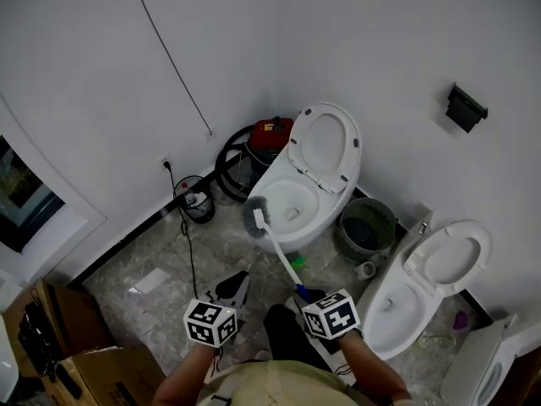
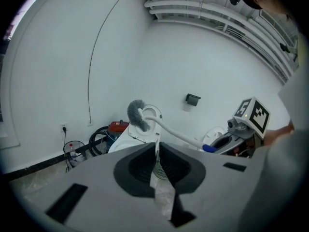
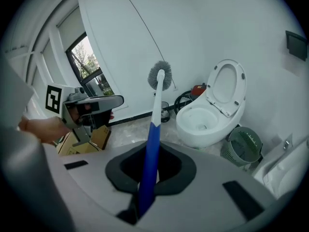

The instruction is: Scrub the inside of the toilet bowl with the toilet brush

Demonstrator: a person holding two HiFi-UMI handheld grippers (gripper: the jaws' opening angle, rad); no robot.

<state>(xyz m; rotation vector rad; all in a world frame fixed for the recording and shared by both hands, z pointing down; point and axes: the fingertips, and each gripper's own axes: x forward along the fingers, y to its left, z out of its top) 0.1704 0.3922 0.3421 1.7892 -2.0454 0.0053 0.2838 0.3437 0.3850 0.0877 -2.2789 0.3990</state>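
A white toilet (image 1: 296, 200) stands by the far wall with its lid up; its bowl also shows in the right gripper view (image 3: 207, 117). My right gripper (image 1: 306, 294) is shut on the blue handle of the toilet brush (image 3: 149, 163). The white shaft slants up to the grey bristle head (image 1: 256, 218). The head hangs in the air at the bowl's near left rim, outside the bowl (image 3: 160, 76). My left gripper (image 1: 235, 290) is held beside the right one, shut with nothing in it (image 2: 157, 178). The left gripper view shows the brush head (image 2: 136, 115) in front of the toilet (image 2: 130, 140).
A second toilet (image 1: 423, 282) stands to the right, with a grey waste basket (image 1: 365, 227) between the two. A red machine with a black hose (image 1: 266, 134) sits behind the toilet. A cable and socket (image 1: 190, 197) are at the left wall, and cardboard boxes (image 1: 84, 353) at the lower left.
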